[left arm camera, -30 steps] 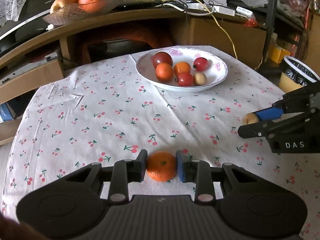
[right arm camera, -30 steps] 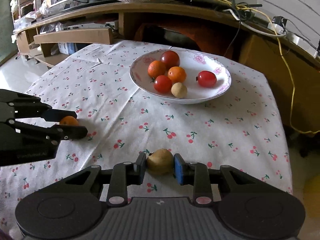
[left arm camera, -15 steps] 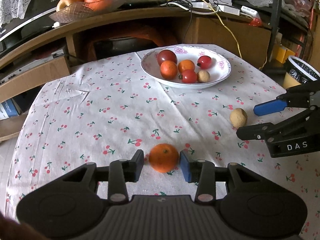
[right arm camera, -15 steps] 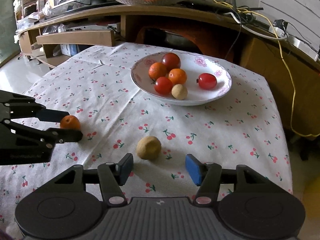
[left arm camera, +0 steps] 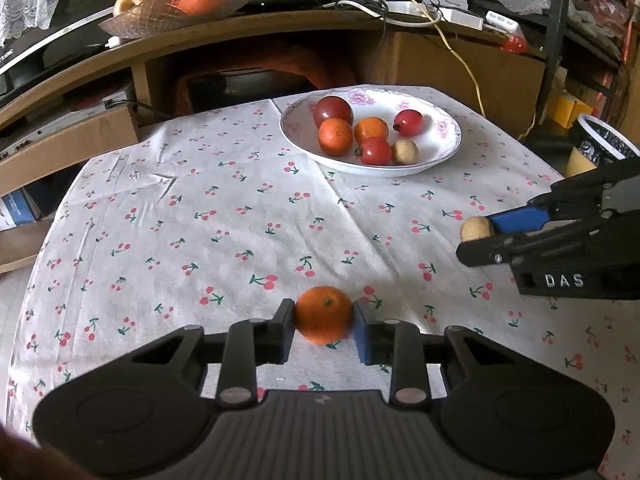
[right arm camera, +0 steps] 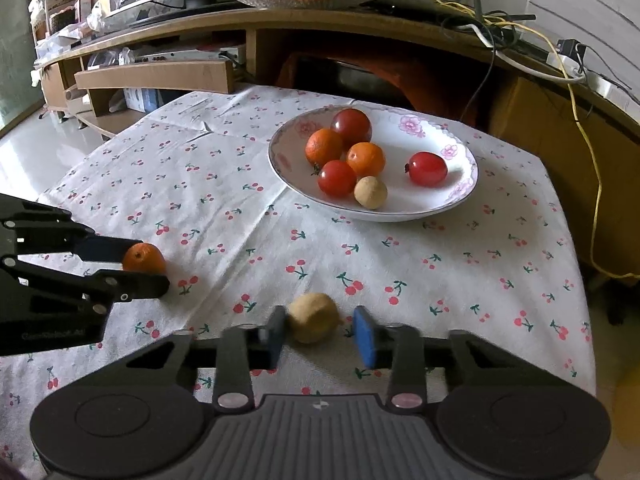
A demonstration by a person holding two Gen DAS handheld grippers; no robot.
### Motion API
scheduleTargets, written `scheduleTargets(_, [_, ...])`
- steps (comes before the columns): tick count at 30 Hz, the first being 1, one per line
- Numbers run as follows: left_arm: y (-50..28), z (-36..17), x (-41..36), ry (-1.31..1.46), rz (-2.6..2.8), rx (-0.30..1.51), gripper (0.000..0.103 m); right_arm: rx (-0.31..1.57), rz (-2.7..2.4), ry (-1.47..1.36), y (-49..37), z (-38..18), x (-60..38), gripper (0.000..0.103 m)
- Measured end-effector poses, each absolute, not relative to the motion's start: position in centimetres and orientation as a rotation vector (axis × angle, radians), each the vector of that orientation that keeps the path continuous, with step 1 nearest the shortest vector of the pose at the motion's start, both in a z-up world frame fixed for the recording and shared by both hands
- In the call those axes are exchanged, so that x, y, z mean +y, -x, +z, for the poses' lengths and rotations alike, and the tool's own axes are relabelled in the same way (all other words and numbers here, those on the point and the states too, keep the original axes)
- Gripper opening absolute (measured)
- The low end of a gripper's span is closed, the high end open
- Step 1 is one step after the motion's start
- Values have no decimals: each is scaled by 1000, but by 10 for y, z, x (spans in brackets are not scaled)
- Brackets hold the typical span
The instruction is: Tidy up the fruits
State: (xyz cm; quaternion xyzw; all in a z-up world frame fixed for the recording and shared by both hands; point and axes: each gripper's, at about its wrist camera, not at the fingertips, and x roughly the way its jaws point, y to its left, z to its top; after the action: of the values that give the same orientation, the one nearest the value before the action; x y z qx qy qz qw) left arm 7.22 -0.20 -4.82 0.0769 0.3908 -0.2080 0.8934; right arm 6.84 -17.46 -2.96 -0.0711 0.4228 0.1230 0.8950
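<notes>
Step in hand: pickup of the two loose fruits from the surface (left arm camera: 200, 220).

- The left tool (left arm camera: 324, 320) is clenched on the orange (left arm camera: 323, 312) at the near edge, its jaws having just been closing.
- The right tool (right arm camera: 320, 338) has just been closing around the brown fruit (right arm camera: 313, 317). A small gap appears to be left at the right pad, though the view is blurred, so no full grasp is assumed.

Next move, as judged: the right grasp is to be completed, then both fruits are to be lifted and carried to the far plate (right arm camera: 460, 192).

Count in the plate: three red fruits, two oranges, one brown fruit. Loose: one orange, one brown fruit.
</notes>
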Motion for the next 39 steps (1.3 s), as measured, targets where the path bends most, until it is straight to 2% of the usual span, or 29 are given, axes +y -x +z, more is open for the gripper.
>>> scheduleTargets(12, [-86, -38, -24, -166, -403, 844, 35, 859, 228, 120, -73, -14, -170, 27])
scheduleTargets(39, [-120, -7, -50, -130, -400, 799, 35, 797, 175, 13, -95, 11, -184, 27])
